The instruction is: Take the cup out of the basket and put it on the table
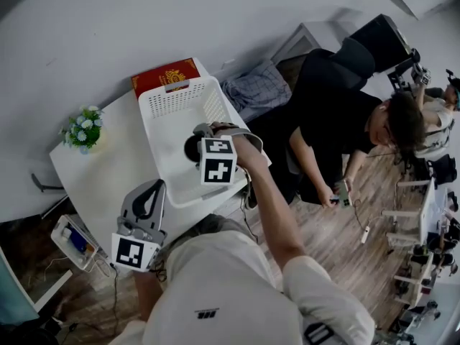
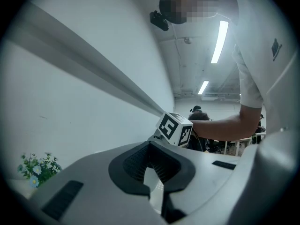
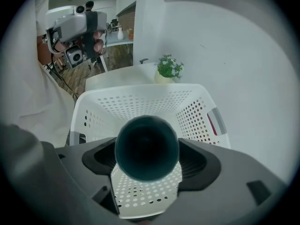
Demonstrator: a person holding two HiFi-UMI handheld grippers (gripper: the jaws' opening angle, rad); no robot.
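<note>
Left gripper (image 2: 151, 146) is held low at the near table (image 1: 100, 171) edge, jaws closed together with nothing between them. Right gripper (image 1: 200, 144) is held over the white perforated basket (image 1: 162, 131), jaws clamped on the dark teal cup (image 3: 146, 146); the cup's open mouth is turned toward the gripper camera, above the basket floor. A small flower pot (image 1: 84, 129) is seen left of the basket. A red book (image 1: 165, 76) is seen at the basket's far end.
</note>
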